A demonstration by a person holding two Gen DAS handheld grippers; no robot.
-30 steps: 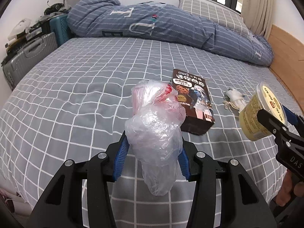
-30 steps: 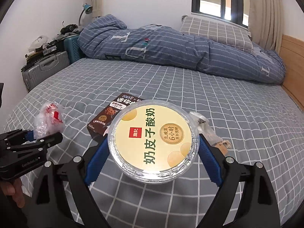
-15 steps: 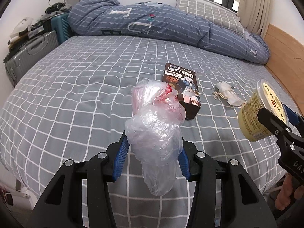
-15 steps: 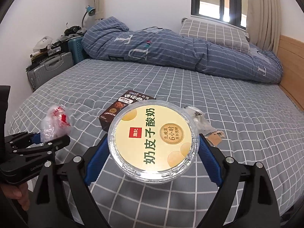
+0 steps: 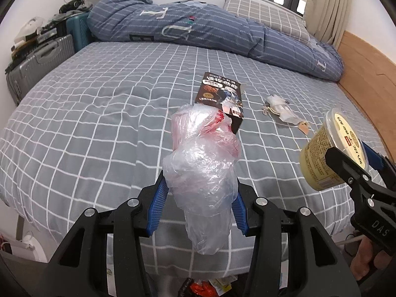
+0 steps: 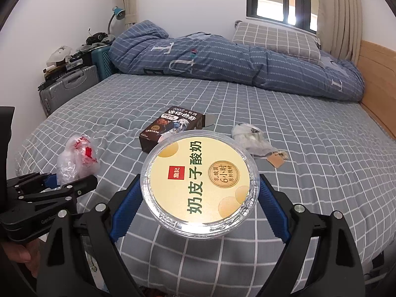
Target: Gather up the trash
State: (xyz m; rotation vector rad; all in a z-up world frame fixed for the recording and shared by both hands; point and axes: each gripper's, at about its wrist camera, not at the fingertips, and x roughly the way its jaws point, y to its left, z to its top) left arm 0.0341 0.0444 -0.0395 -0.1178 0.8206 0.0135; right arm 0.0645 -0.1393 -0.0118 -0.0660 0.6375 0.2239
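Observation:
My left gripper (image 5: 199,198) is shut on a crumpled clear plastic bag (image 5: 203,168) with red print, held above the bed's front edge; the bag also shows in the right wrist view (image 6: 76,159). My right gripper (image 6: 198,195) is shut on a yellow yogurt cup (image 6: 199,183), lid facing the camera; the cup also shows in the left wrist view (image 5: 331,151). A dark brown snack box (image 5: 220,99) and a crumpled white wrapper (image 5: 282,110) lie on the grey checked bed (image 5: 99,113).
A blue striped duvet (image 5: 210,29) and a pillow (image 5: 267,17) lie at the bed's far side. Suitcases (image 5: 37,61) stand left of the bed. A wooden bed frame (image 5: 366,74) runs along the right. Coloured trash (image 5: 205,284) shows below the left gripper.
Both grippers have drawn back from the bed with their loads; the box and wrapper look farther away, and the bed's front edge and floor now show.

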